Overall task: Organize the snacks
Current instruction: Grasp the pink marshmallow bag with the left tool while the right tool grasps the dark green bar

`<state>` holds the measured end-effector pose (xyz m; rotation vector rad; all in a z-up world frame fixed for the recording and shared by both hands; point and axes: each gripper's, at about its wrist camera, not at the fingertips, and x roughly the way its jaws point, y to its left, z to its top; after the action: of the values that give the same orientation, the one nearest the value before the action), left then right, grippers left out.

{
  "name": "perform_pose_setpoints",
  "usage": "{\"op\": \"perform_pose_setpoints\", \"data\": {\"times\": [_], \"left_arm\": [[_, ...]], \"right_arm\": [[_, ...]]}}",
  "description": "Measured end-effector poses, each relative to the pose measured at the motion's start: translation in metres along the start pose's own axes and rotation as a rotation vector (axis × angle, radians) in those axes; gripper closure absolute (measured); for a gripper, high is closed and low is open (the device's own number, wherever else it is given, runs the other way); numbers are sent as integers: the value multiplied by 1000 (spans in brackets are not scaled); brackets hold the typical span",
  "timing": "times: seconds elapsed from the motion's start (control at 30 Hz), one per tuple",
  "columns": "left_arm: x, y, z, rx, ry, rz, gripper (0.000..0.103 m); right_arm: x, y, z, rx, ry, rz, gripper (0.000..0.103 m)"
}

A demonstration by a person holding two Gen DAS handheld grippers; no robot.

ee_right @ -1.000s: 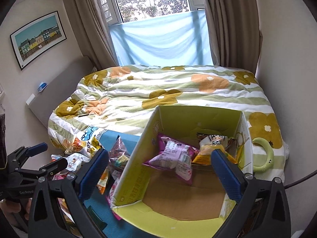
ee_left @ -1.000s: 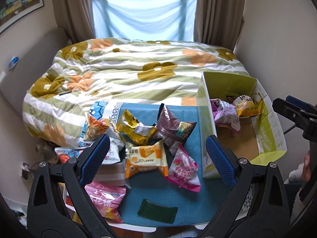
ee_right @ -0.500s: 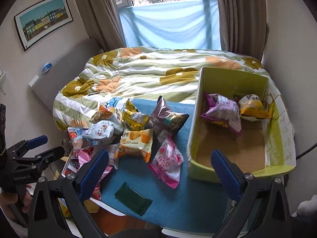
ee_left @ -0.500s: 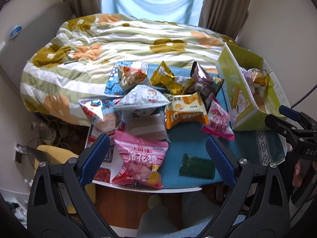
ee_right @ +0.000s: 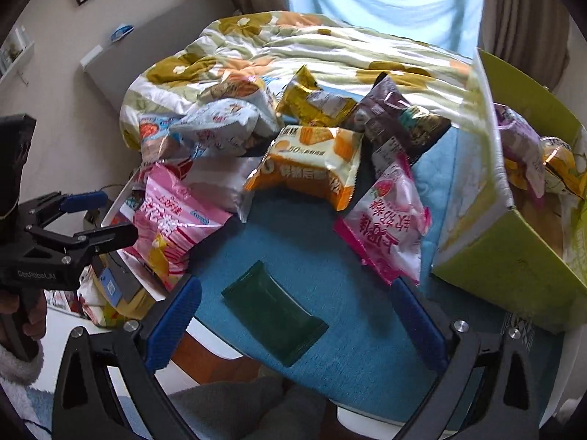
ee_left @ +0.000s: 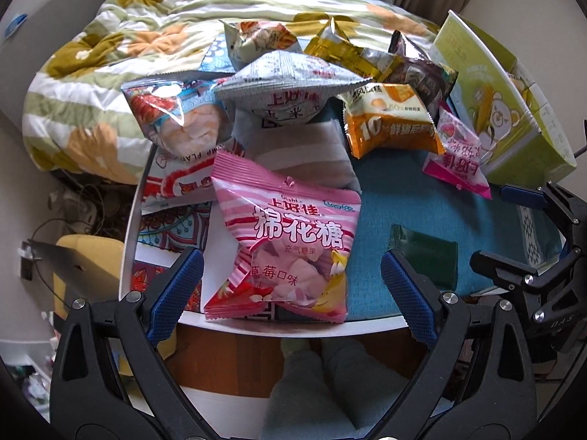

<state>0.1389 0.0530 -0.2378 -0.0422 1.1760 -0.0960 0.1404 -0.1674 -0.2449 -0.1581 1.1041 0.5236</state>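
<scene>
Pink marshmallow bag (ee_left: 290,242) between left gripper (ee_left: 290,293) jaws, one green box (ee_right: 513,198)

We see pink-and-white striped marshmallow bag (ee_left: 282,245), red strawberries at base. Orange-and-cream biscuit pack (ee_left: 390,124). Magenta-edged pale pink pouch (ee_left: 458,161) with strawberry print. Grey-white puffed bag (ee_left: 290,88), red lettering. Gold foil packet (ee_left: 341,51). Dark brown-purple packet (ee_left: 422,73). Flat dark green sachet (ee_right: 273,311) on teal-blue cloth (ee_right: 348,330). Lime-green box (ee_left: 513,110), cartoon bear print on side. We note quilt (ee_left: 110,47) striped white and green, orange and mustard flowers. Blue pads on black left gripper (ee_left: 291,288) and right gripper (ee_right: 295,315).
</scene>
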Motion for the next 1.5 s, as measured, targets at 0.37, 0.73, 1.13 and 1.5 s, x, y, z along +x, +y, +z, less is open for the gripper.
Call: {"op": "perform_pose_setpoints", "data": {"times": [0.37,0.73,1.13,1.5], "left_arm": [[50,-6,4,9,89,65,6],[62,-10,3,12,124,61,29],[52,-17,-1,9,111,69,35],[43,-7,0,-6,98,71,35]], "right_arm": [[54,4,-19,-261,75,41,0],[75,19,-25,-454,125,82,10],[71,19,-36,-528,131,129,30],[76,40,-31,-552,114,120,61]]}}
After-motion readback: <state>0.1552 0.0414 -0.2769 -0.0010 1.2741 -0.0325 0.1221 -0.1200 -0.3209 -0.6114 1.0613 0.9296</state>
